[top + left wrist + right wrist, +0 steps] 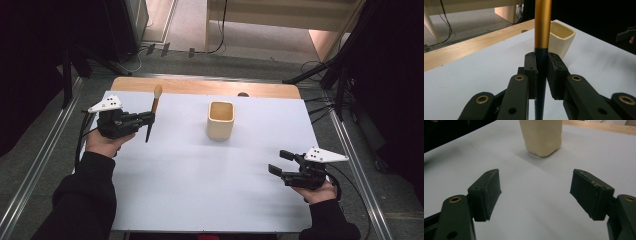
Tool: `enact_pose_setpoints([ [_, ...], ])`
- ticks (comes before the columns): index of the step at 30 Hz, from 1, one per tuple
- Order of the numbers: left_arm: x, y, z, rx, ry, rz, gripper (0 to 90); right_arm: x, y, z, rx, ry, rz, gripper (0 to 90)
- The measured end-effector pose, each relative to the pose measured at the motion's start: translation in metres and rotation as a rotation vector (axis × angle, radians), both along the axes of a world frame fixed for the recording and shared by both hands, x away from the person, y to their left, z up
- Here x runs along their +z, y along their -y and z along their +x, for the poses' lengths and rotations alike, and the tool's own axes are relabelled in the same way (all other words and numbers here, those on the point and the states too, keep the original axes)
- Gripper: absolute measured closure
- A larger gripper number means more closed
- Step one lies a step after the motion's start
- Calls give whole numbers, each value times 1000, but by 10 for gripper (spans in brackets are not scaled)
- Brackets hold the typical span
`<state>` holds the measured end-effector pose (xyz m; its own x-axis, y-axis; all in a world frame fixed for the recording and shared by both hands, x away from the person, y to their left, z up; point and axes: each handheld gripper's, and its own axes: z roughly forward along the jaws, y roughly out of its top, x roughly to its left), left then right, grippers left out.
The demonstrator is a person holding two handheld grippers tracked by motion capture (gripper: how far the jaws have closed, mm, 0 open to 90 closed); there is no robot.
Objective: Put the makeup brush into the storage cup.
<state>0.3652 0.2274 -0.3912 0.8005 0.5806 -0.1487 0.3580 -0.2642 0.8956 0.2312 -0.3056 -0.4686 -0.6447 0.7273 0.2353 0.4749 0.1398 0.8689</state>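
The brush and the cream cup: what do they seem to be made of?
The brush in the left hand-held gripper: a ferrule with a smooth golden sheen, probably metal, over a dark glossy handle, perhaps lacquered wood or plastic; the pale tuft looks like soft bristle. The cup: cream, rounded-square, thick-walled, with a soft shine inside, probably glazed ceramic, possibly plastic.

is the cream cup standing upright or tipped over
Upright. The cream cup stands on its base on the white table with its open mouth facing up; the left gripper view also shows its rim on top.
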Motion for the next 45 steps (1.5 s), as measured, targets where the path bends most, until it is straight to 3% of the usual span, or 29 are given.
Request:
enact_pose_setpoints([
  [10,7,8,6,-14,-12,5,798,0,0,0,-3,4,-10,247],
  [45,15,49,28,-43,2,4,798,0,-1,0,-4,3,-6,247],
])
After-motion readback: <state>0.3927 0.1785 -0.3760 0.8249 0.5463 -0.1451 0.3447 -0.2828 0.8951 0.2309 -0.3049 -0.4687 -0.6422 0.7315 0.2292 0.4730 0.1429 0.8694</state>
